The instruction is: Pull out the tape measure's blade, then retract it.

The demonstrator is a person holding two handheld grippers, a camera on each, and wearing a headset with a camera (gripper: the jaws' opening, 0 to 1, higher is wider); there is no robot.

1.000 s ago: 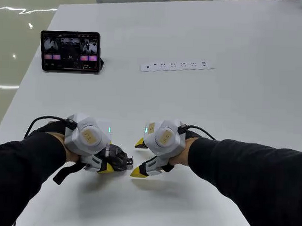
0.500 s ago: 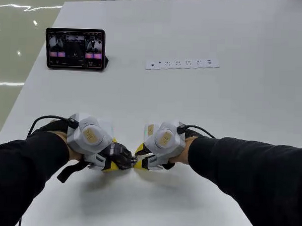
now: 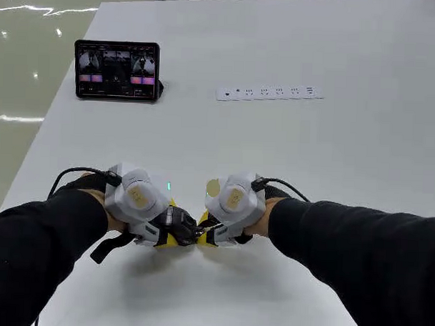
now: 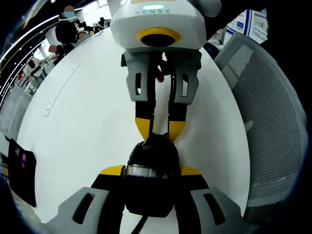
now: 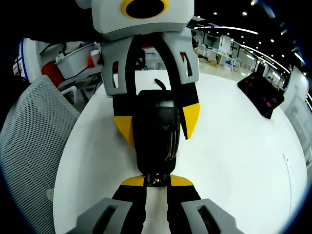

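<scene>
A black tape measure [image 3: 177,223] is clamped in my left gripper [image 3: 171,231], low over the white table [image 3: 275,151]. In the left gripper view its case [image 4: 151,183] sits between my yellow-tipped jaws, and my left gripper [image 4: 151,170] is shut on it. My right gripper [image 3: 204,235] meets it head-on from the right. The right gripper view has my right gripper [image 5: 157,182] shut on the blade's end hook [image 5: 156,178] at the mouth of the tape measure [image 5: 156,131]. The blade is barely out. The opposing right gripper's fingertips [image 4: 144,127] stand close together at the case's front.
A tablet [image 3: 117,61] with a lit screen stands at the table's far left, and a white power strip [image 3: 270,92] lies at the far middle. A grey mesh chair [image 4: 273,122] sits close behind the table's near edge. The floor drops off at the left.
My right gripper, open a second ago, has come in to the tape measure's front and shut on the blade's hook. The two grippers have drawn together; the head camera shifted slightly.
</scene>
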